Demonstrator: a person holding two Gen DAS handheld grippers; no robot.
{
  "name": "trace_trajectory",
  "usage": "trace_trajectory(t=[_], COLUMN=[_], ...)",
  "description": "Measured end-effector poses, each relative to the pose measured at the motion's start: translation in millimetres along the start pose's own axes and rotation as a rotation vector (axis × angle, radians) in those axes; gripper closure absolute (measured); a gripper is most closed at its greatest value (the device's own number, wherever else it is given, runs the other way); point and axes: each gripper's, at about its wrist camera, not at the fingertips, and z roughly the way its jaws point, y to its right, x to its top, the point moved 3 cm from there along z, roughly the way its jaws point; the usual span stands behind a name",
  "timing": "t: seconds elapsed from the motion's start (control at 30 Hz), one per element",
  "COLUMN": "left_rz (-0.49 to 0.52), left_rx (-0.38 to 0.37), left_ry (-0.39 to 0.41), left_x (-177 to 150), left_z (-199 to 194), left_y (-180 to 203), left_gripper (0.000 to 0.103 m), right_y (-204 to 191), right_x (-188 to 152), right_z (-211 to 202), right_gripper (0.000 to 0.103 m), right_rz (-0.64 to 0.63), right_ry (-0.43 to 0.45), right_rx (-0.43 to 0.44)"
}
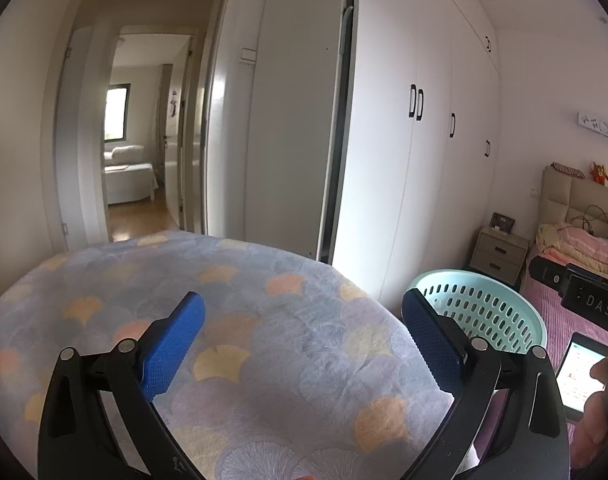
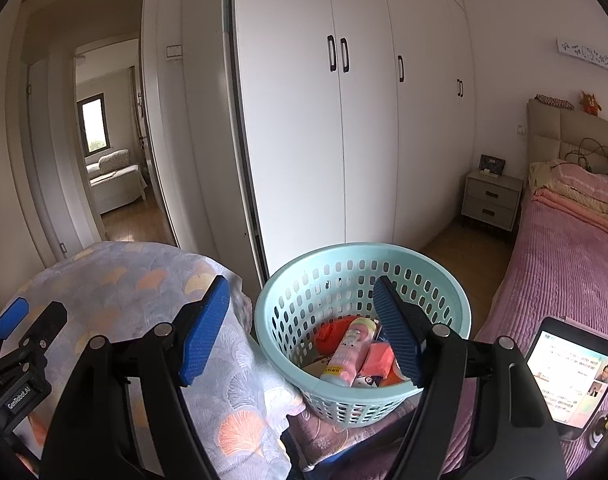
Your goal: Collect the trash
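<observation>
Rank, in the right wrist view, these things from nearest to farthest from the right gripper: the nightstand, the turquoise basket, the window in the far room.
1. Turquoise basket: just ahead of the open right gripper, beside the bed.
2. Nightstand: further back on the right, by the headboard.
3. Window: farthest, on the left, through the doorway.
</observation>
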Motion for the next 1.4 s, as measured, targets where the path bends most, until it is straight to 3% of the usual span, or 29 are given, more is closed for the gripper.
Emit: trace_trajectory(t=[1.03, 1.27, 1.4], left_rz=[-0.006, 0.000, 0.012], left_rx=[0.025, 0.058, 0.140], left_ry=[-0.006, 0.030, 0.037], left_x=[-0.1, 2.6, 7.3], left_z=[-1.1, -7.4, -6.9], left_y=[-1.8, 1.1, -1.9], left_gripper=[0.007, 0.007, 0.008], right_y=[-4.9, -6.0, -8.8], right_x=[-5.0, -6.8, -2.7], right_z=[4.7, 6.4, 2.9], right_gripper=[0.033, 0.033, 0.033], right_rz=[-0.018, -0.020, -0.023], right_ry=[-0.007, -0.014, -0.007], right_rx=[0.004, 0.004, 0.002])
